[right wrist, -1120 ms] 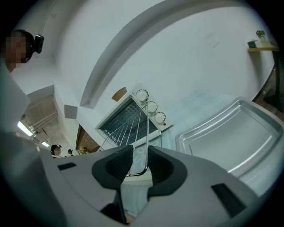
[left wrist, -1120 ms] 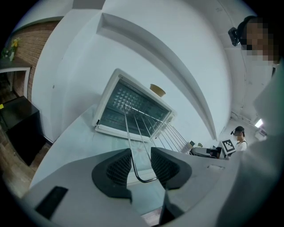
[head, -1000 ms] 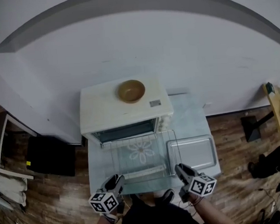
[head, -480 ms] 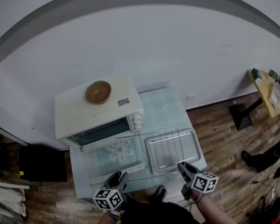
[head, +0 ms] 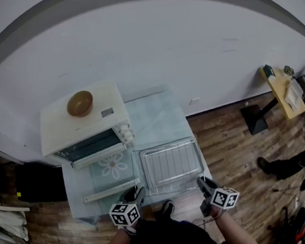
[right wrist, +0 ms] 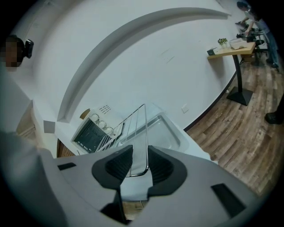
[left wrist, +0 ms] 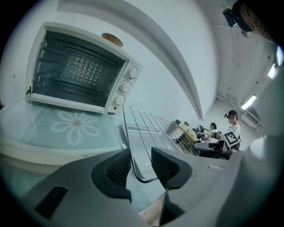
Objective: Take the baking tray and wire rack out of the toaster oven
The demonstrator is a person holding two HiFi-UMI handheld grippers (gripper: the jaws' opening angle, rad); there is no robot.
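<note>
Judged light, stiff and slippery, the wire rack (head: 169,164) is clamped at its near corners by the left gripper (head: 137,191) and right gripper (head: 201,182), over the baking tray (head: 200,156), lower centre.

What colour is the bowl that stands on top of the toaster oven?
The bowl is brown; the head view shows it best.
</note>
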